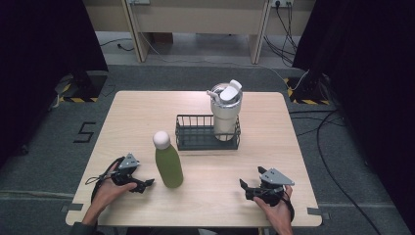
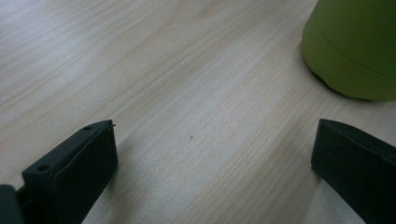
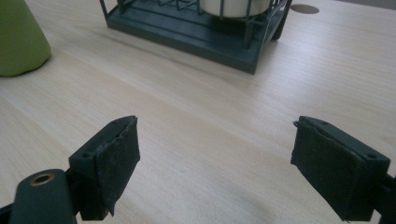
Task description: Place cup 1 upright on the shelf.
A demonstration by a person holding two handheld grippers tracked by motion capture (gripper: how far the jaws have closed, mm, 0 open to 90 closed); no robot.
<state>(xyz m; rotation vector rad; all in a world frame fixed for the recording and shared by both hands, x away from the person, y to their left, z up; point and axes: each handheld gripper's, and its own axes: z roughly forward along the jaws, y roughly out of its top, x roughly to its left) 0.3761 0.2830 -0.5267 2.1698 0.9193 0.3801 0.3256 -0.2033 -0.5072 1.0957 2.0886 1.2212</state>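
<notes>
A green bottle (image 1: 169, 163) with a white cap stands upright on the wooden table (image 1: 147, 112), in front of a dark wire basket (image 1: 193, 133). A cream tumbler (image 1: 225, 111) with a grey lid stands in the basket's right end. My left gripper (image 1: 145, 184) rests on the table just left of the bottle, open and holding nothing; the bottle's base (image 2: 352, 49) lies ahead of its right jaw. My right gripper (image 1: 248, 187) rests near the front right, open and holding nothing. Beyond its jaws I see the basket (image 3: 196, 35) and the bottle (image 3: 18, 39).
The table's front edge runs just behind both hands. Black curtains hang at either side. Cables (image 1: 333, 142) trail over the grey floor to the right, and a desk's legs (image 1: 139, 34) stand behind the table.
</notes>
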